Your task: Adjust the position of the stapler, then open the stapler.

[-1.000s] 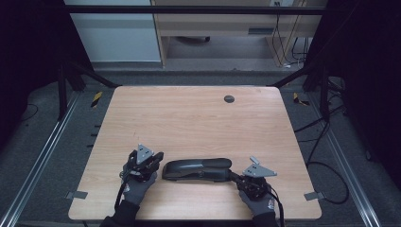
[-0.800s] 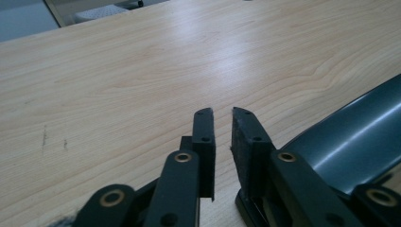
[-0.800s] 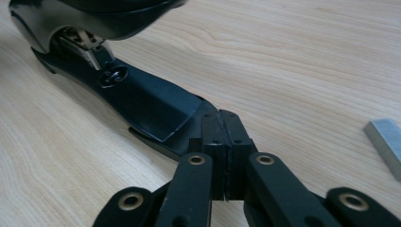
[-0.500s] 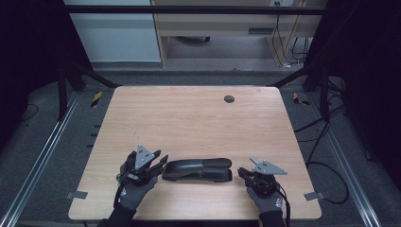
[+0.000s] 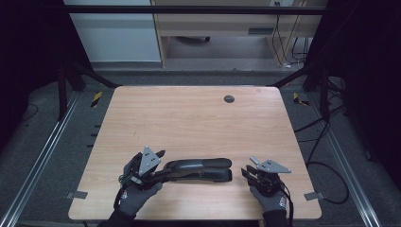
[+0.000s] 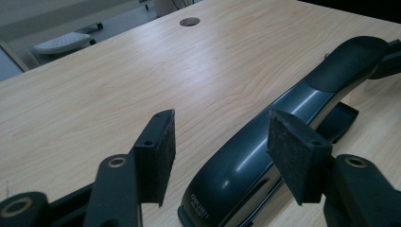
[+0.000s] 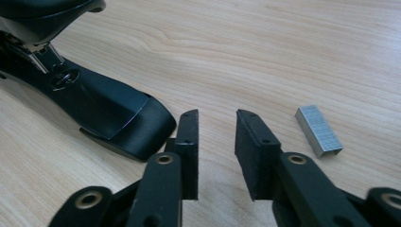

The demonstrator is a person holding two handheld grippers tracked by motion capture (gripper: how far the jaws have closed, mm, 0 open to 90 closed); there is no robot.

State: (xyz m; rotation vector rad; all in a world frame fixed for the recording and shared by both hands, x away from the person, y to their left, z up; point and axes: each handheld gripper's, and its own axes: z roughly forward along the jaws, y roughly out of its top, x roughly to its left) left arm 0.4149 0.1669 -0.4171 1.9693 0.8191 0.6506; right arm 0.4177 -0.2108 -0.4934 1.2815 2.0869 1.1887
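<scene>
High view puts the black stapler point(image 5: 201, 169) lying crosswise near the table's point(image 5: 189, 118) near edge, at about six o'clock from the round cable hole point(image 5: 229, 99). We see it resting on the wood with nothing pressing on it. Our left gripper point(image 5: 158, 158) sits at its nine o'clock end; its jaws have just been opening, and in the left gripper view they stand wide, the stapler's rear end between the pads but not squeezed. Our right gripper point(image 7: 216, 137) waits just off the three o'clock end, jaws likewise just opened, with bare wood between them. A strip of staples point(image 7: 318, 130) lies at about two o'clock from those fingertips. We judge that the stapler is set down and released, while loading the staples is yet to be done.
</scene>
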